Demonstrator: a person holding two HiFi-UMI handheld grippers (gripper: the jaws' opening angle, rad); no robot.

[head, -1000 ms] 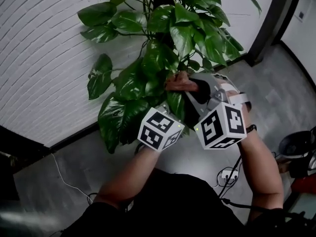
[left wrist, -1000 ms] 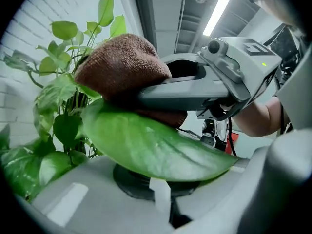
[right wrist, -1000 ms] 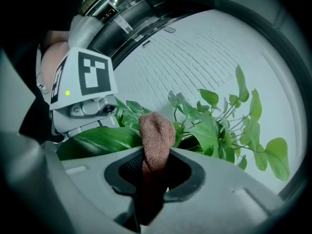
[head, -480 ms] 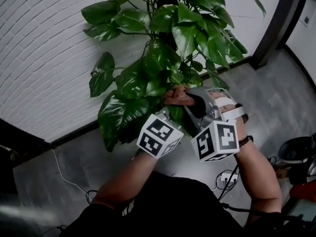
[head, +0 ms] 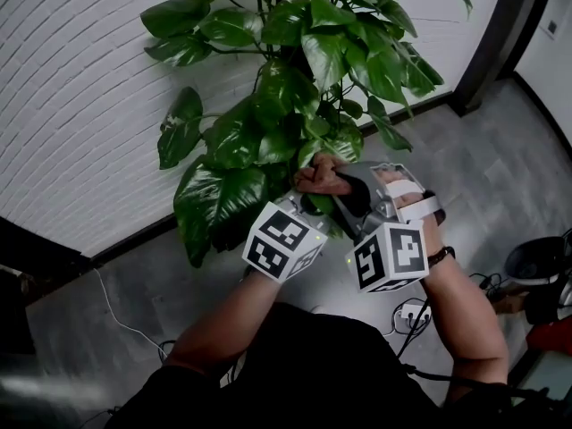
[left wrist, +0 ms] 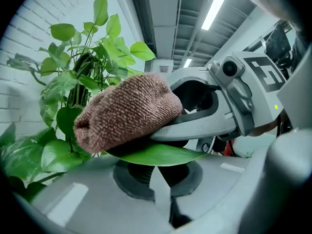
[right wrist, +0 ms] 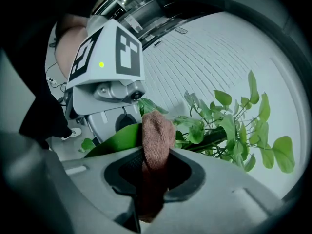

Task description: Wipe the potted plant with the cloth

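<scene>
The potted plant [head: 295, 70] spreads broad green leaves in front of a white brick wall. My left gripper [left wrist: 156, 172] is shut on one long leaf [left wrist: 156, 155], holding it flat. The right gripper [right wrist: 153, 174] is shut on a brown cloth [right wrist: 156, 140], and the folded cloth [left wrist: 126, 111] presses down on the top of that leaf. In the head view the cloth [head: 317, 175] sits just beyond both marker cubes, low among the leaves. In the right gripper view the leaf [right wrist: 114, 140] runs to the left of the cloth. The pot is hidden by foliage.
The white brick wall [head: 80, 105] stands behind the plant, with a dark baseboard below. A black pillar [head: 487, 43] rises at the right. On the grey floor lie a power strip [head: 413, 315] with cables and a dark round object [head: 536, 271].
Both grippers have drawn back toward me, the right one further. The cloth has slid along the held leaf away from the plant's middle.
</scene>
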